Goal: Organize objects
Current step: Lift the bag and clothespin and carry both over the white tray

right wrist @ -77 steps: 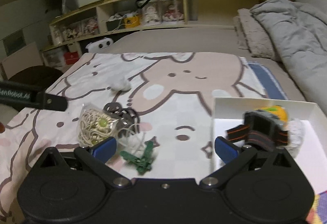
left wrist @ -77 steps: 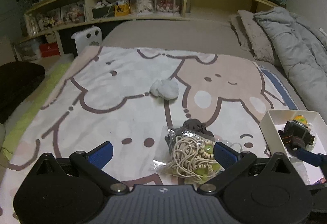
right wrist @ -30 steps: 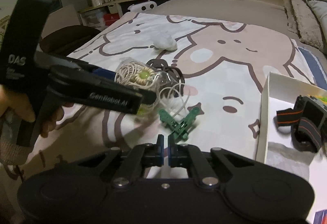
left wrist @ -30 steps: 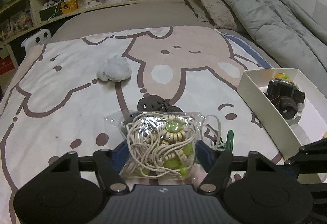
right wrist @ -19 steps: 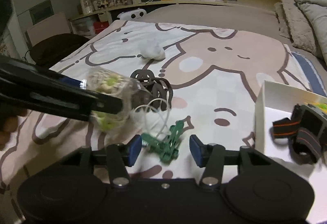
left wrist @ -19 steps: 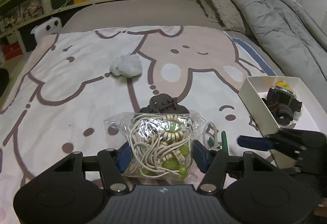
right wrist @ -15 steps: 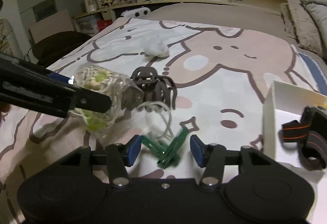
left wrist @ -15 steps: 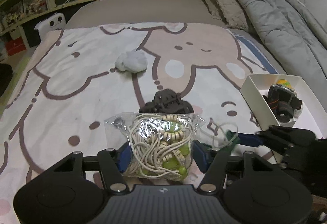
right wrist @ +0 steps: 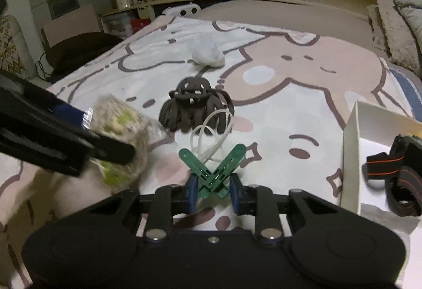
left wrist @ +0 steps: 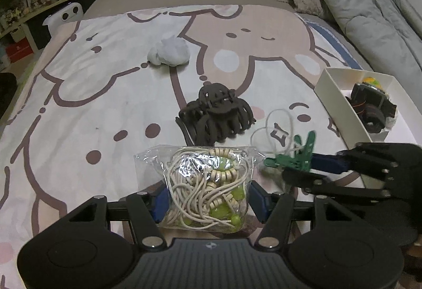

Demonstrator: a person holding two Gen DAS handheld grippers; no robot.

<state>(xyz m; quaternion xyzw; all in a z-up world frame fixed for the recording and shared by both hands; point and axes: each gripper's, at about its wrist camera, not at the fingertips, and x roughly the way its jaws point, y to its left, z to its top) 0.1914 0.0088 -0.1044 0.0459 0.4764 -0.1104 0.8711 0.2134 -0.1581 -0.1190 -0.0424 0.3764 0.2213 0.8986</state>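
— Since half a second ago, what has moved?

— Both grippers have closed in on something. At the left, the left gripper [left wrist: 208,200] keeps its jaws pinching the clear bag of beaded cords [left wrist: 208,183], which sits squarely between the blue pads, held up off the blanket [left wrist: 92,93]. The right gripper [right wrist: 212,190] has brought its jaws in from a wide spread; they now squeeze the green clips [right wrist: 213,170] at their crossed base.

— And where do those clips sit relative to the jaws?

— Right between the fingertips, their two arms fanning up and forward in a V. A white looped cord [right wrist: 211,130] hangs from them.

— What lies past the grippers?

— Just beyond the bag, the dark brown claw hair clip [left wrist: 215,114] rests on the blanket; farther back is a white wad [left wrist: 168,54]. To the right stands the white box [left wrist: 340,101], with a black strapped headlamp [left wrist: 369,107] inside it and something yellow-green behind that.
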